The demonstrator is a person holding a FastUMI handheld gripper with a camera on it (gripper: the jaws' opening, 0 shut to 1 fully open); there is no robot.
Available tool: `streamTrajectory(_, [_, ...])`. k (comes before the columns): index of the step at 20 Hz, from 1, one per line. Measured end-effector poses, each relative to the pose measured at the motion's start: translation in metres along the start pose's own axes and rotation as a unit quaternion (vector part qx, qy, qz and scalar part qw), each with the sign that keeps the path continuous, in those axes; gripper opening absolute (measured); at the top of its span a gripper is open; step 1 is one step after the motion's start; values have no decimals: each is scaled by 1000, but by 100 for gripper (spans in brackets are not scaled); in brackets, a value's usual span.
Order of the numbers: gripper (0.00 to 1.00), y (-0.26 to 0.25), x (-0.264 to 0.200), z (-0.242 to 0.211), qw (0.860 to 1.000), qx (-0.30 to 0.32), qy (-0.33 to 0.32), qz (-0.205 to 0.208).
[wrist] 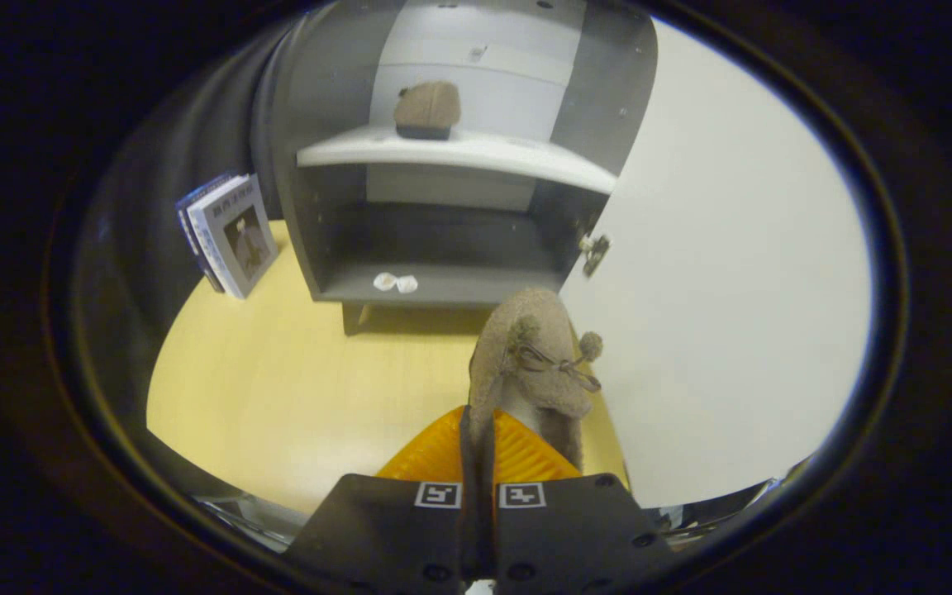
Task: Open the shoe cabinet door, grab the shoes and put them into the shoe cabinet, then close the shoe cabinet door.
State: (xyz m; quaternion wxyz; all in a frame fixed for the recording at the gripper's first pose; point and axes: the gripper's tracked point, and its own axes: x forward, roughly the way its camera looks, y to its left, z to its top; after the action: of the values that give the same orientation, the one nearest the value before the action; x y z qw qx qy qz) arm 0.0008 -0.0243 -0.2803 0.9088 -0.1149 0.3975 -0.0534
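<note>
A small stack of books (228, 234) leans upright on the wooden table (278, 388), just left of the shoe cabinet (443, 165). The cabinet door (732, 289) stands swung open to the right, a wide pale panel with a metal hinge (595, 253) at its inner edge, close beside the raised shoe. On the cabinet's bottom board lie two small white packets (395, 283). Its white upper shelf (459, 153) already carries one brown shoe (427, 107), set near the middle.

The second shoe (532, 364) is a fuzzy brown bootie with a dark lace tied in a bow and two little pompoms on the lace ends. It hangs toe away from the camera, in front of the cabinet's lower opening and above the table.

The gripper (478, 450) has its fingers squeezed nearly together, pinching the rim of the shoe's opening between them, so the shoe rises just ahead of the fingertips and leans a little to the right, toward the door. Nothing lies between the shoe and the cabinet's open front.
</note>
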Motion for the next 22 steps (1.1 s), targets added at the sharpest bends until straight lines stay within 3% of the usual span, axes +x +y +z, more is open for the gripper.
streamTrajectory(5, [3, -14, -42, 80, 999, 0, -50, -10])
streamTrajectory(10, [2, -26, -39, 137, 997, -14, -71, -20])
streamTrajectory(14, [2, -33, -10, 179, 996, -24, -77, -22])
streamTrajectory(22, [2, -28, 91, 257, 996, -63, -63, -24])
